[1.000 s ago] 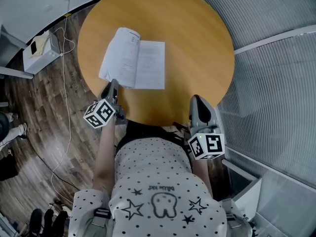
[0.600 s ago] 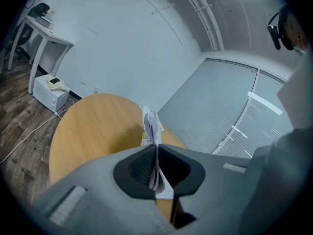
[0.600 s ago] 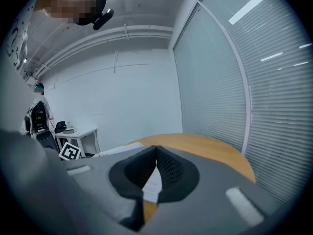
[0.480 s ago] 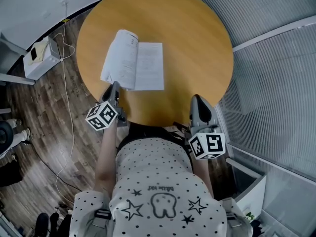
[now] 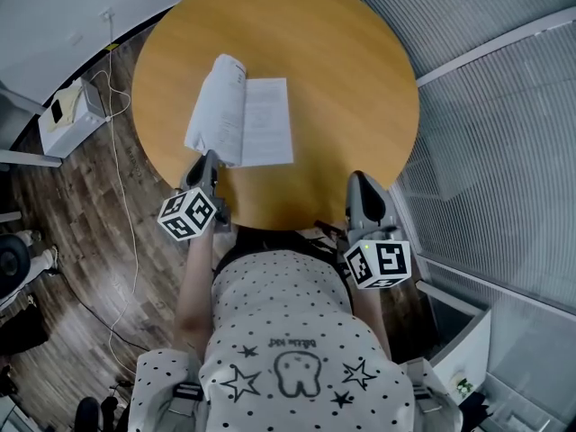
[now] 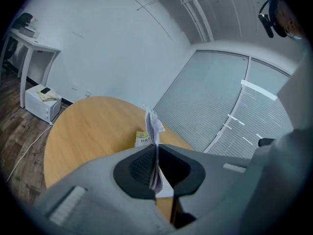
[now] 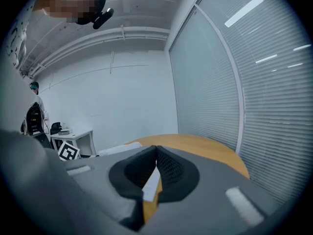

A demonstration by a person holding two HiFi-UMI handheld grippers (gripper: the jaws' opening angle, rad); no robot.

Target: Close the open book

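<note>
The open book [image 5: 266, 122] lies on the round wooden table [image 5: 342, 79]. Its left-hand pages [image 5: 216, 106] are lifted into a curved, steep stack. My left gripper [image 5: 208, 160] is at the book's near-left corner, shut on those pages. In the left gripper view the sheets [image 6: 152, 126] stand upright, pinched between the closed jaws of the left gripper [image 6: 155, 150]. My right gripper [image 5: 360, 184] rests at the table's near edge, to the right of the book and apart from it. The right gripper [image 7: 156, 153] is shut with nothing in it.
A white box [image 5: 65, 115] stands on the wooden floor left of the table, with a cable [image 5: 126, 196] trailing past it. A wall of blinds [image 5: 504, 151] runs along the right. A white side table [image 6: 29, 35] stands by the far wall.
The lifted left pages have turned more upright and narrower in the head view, swinging toward the right page. The left gripper has rolled a little. The right gripper has stayed put.
</note>
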